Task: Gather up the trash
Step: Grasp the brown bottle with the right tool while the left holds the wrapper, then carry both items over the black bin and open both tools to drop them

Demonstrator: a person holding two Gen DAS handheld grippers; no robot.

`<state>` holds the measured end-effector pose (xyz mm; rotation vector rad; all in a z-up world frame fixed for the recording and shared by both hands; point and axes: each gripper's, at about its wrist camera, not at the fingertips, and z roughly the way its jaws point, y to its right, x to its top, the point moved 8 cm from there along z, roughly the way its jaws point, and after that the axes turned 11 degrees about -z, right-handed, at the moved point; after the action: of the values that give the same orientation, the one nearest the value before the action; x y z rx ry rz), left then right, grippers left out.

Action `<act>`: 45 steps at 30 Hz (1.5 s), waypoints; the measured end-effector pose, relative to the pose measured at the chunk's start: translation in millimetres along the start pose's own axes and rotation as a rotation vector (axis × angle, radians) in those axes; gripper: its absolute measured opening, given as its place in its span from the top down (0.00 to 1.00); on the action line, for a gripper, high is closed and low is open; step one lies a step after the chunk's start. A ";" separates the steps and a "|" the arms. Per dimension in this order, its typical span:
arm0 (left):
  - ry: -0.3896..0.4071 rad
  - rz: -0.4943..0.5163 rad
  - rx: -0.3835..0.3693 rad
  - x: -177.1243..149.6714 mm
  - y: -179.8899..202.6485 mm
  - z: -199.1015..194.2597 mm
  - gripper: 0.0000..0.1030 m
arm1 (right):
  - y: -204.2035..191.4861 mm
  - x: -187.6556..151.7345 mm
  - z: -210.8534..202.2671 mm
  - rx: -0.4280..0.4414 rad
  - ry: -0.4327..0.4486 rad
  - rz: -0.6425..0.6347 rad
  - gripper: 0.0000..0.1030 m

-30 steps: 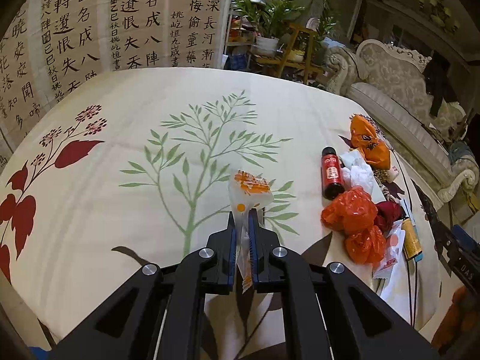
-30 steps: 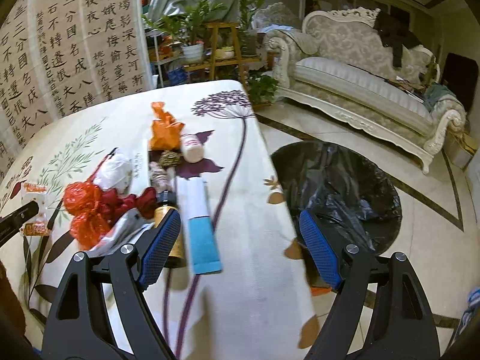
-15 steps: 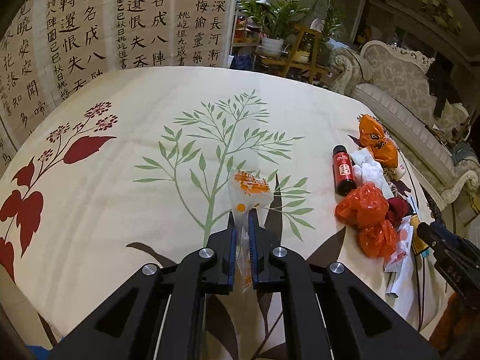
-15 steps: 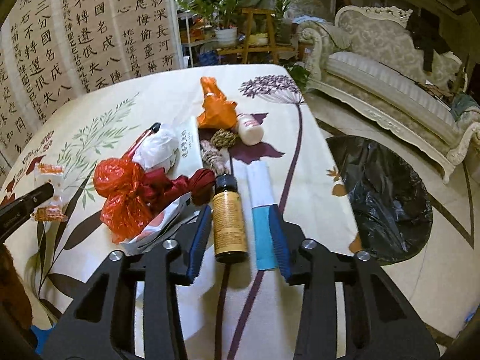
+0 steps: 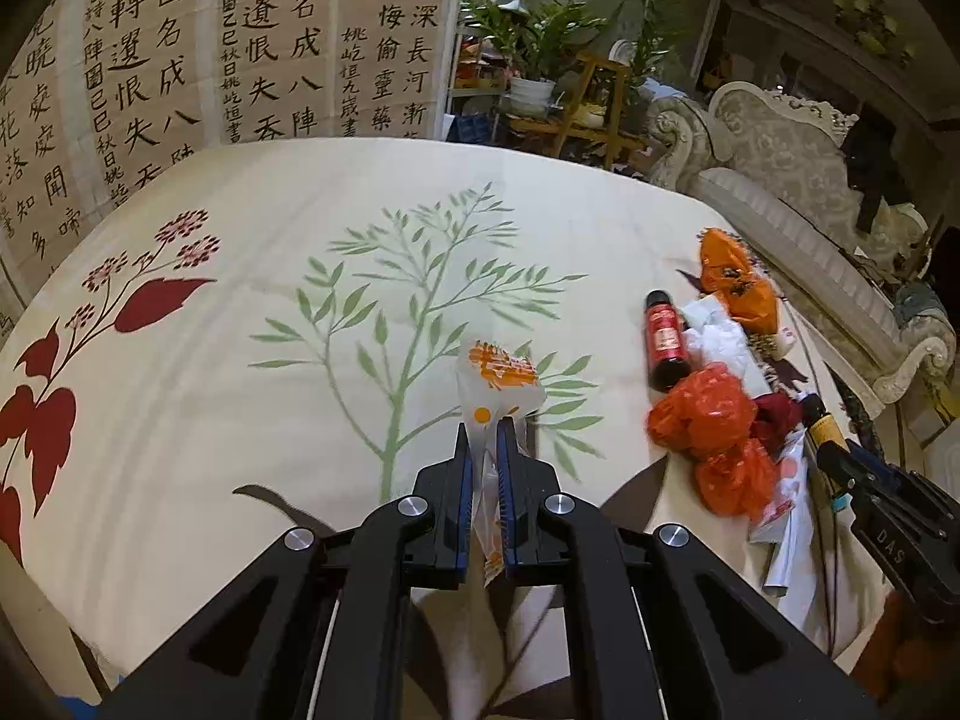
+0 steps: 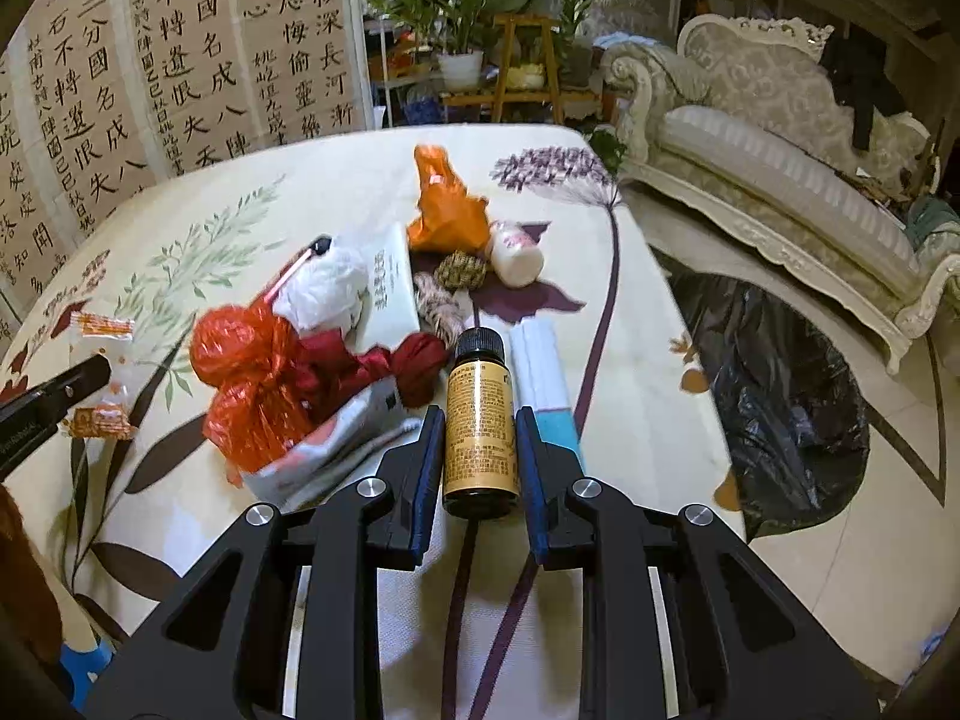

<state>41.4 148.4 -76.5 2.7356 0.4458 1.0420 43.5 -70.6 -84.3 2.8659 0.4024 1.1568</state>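
My left gripper (image 5: 483, 427) is shut on a clear wrapper with orange print (image 5: 498, 369), held just above the flowered tablecloth (image 5: 240, 390). In the right wrist view that wrapper (image 6: 102, 330) hangs at the far left. My right gripper (image 6: 480, 414) is closing its jaws around a brown bottle with a black cap (image 6: 479, 384) that lies on the cloth. Both blue pads touch the bottle's sides. From the left wrist view the right gripper (image 5: 837, 459) shows at the right edge of the trash pile.
Red plastic bags (image 6: 252, 378), a white wad (image 6: 327, 288), an orange bag (image 6: 447, 210), a small white bottle (image 6: 516, 255) and a white-and-blue box (image 6: 543, 372) crowd around the brown bottle. A red bottle (image 5: 663, 336) lies nearby. A black bin bag (image 6: 774, 396) gapes on the floor beside the table's right edge.
The right gripper swung from the table edge onto the brown bottle and its jaws narrowed from wide open to touching it. The left gripper kept still with the wrapper.
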 end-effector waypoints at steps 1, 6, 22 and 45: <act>0.002 0.005 -0.006 0.4 4.2 -0.9 0.92 | 3.0 1.4 -3.0 -0.005 0.009 0.004 0.77; 0.012 0.045 -0.059 2.3 34.6 -6.4 0.92 | 28.4 6.3 -19.3 -0.052 0.053 0.037 0.77; -0.014 0.278 -0.288 -13.6 200.7 4.4 0.92 | 157.7 -19.5 -21.2 -0.261 0.073 0.205 0.77; -0.090 0.490 -0.276 -48.8 317.9 85.8 0.91 | 228.8 -41.3 29.3 -0.298 0.018 0.314 0.77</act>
<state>132.0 -171.9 -83.8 2.6753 -0.3772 0.9793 87.1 -299.8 -106.4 2.7154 -0.2137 1.1655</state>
